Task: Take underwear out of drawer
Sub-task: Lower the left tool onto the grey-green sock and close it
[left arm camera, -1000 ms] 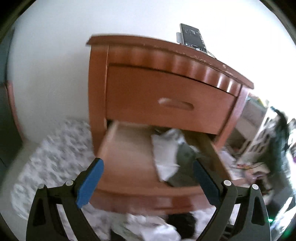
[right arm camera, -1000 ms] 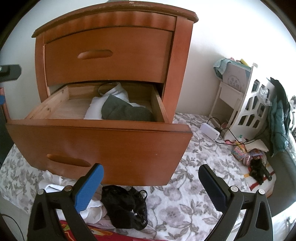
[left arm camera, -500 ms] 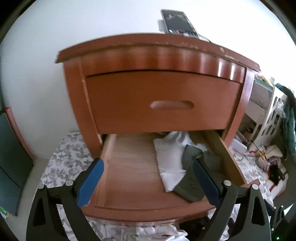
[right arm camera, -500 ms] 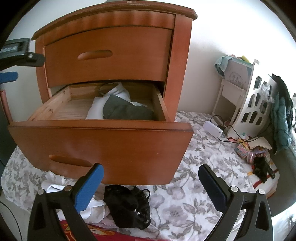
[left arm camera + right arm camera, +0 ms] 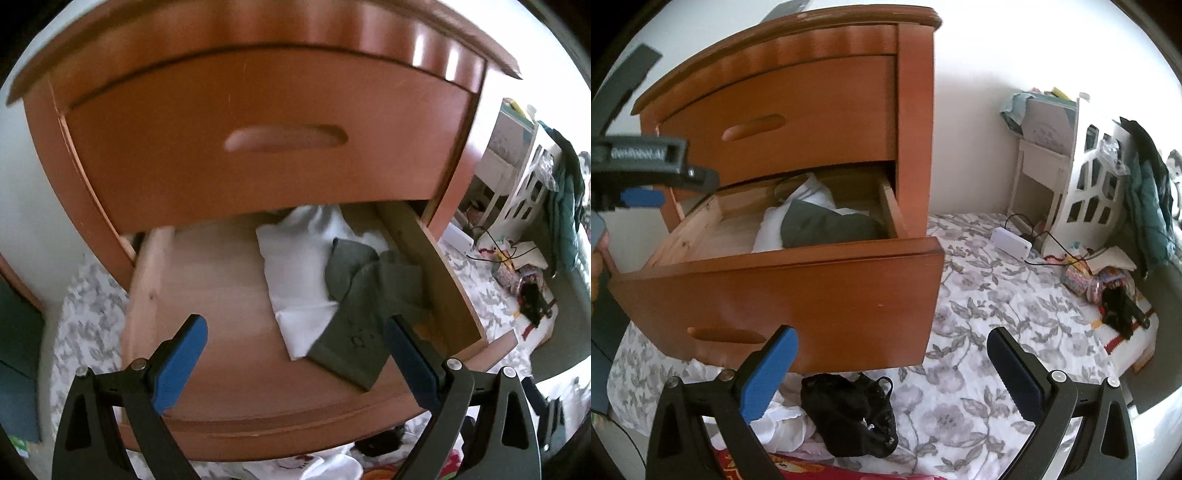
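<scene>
Left gripper fingers spread wide, empty, poised over open lower drawer. Right gripper likewise released, low before drawer front, black garment on floral sheet between its fingers. Underwear: grey-green piece at 2 o'clock inside drawer, overlapping white garment. Beyond, closed upper drawer.
</scene>
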`<state>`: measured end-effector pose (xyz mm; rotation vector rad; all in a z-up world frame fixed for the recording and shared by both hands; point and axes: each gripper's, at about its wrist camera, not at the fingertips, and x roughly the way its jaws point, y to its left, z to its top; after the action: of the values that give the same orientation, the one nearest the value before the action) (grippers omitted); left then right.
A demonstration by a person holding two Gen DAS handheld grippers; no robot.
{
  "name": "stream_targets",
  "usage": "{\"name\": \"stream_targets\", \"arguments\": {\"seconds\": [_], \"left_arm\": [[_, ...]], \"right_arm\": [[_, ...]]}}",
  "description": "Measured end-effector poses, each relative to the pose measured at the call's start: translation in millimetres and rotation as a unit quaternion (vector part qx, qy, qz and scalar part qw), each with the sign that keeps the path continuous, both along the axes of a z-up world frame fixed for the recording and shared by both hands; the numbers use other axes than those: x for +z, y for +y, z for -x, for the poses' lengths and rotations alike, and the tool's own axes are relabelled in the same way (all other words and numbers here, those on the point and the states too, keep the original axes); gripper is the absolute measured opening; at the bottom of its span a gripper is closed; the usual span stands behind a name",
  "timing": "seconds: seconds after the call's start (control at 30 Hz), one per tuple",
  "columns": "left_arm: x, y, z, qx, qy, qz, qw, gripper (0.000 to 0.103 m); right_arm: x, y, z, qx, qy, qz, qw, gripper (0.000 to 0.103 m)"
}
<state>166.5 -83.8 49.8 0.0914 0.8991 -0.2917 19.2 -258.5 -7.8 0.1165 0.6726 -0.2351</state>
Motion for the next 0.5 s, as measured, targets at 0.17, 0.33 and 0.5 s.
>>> {"name": "stream_targets", "arguments": {"seconds": [0.17, 0.33, 0.5], "left_arm": [[-9, 3, -13, 0.017, 0.039, 0.027, 0.9987, 0.097], [-13, -3, -22, 0.017, 0.055, 0.027, 0.9980, 0.097], [-15, -10, -32, 0.012, 0.074, 0.032, 0.9967, 0.097]], "right_arm": [[-3, -4, -4, -0.005, 0.011, -0.007, 1.000, 0.103], [-5, -6, -11, -0.003, 0.022, -0.016, 1.000, 0.103], [-6, -8, -16, 0.001, 0.024, -0.022, 0.999, 0.103]]}}
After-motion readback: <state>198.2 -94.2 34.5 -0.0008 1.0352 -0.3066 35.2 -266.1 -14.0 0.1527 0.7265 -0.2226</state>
